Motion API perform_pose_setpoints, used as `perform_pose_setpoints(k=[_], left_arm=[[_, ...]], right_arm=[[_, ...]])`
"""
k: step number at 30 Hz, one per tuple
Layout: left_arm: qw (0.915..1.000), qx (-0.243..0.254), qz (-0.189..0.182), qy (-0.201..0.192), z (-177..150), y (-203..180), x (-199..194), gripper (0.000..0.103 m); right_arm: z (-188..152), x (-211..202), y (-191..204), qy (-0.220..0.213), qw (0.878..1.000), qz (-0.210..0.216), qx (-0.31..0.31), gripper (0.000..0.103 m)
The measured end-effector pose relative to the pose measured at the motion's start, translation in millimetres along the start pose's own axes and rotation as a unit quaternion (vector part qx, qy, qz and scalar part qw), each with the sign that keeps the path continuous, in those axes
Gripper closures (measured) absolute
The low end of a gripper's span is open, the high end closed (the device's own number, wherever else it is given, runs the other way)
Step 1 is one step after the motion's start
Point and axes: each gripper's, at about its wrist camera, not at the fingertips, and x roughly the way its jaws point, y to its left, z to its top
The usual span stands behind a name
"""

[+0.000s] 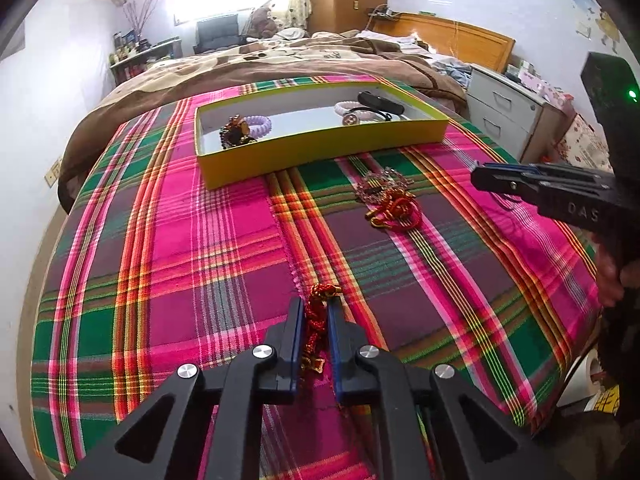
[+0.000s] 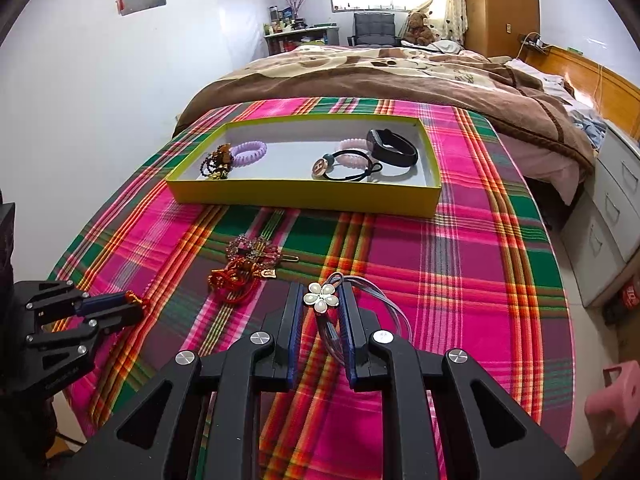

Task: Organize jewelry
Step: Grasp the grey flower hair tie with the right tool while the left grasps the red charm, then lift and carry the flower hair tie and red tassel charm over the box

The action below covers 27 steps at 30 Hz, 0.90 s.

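My left gripper [image 1: 316, 308] is shut on a red and gold knotted cord ornament [image 1: 316, 320], low over the plaid cloth; it also shows in the right wrist view [image 2: 134, 306]. My right gripper [image 2: 320, 300] is shut on a hair tie with a white pearl flower [image 2: 320, 298] and grey elastic loops; it shows at the right in the left wrist view [image 1: 480, 178]. The yellow tray [image 2: 304, 200] [image 1: 320, 148] holds a purple coil tie [image 2: 248, 152], brown beads [image 2: 218, 164], a black watch band [image 2: 394, 146] and a pink coil tie with a black elastic.
A pile of red cord and beaded jewelry [image 2: 244, 264] [image 1: 390, 200] lies on the plaid cloth [image 2: 460, 260] between the tray and the grippers. A bed with a brown blanket [image 2: 380, 76] lies behind the table. Grey drawers [image 2: 612, 208] stand at the right.
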Motion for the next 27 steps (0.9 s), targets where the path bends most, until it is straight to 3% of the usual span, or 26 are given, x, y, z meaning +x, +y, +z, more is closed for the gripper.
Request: perform_pose_setpoints(k=[13,27], left_arm=[[0.9996,-0.019,0.017,-0.01,16,9,-1,0.092],[0.998,-0.042,0.026,-0.039,56,27,-5,0.092]], right_arm=[[9,-3,0,-0.007,1.0,-0.007,-0.001,0.085],[47,-1,0,-0.029,1.0,0.001,-0.004,0.085]])
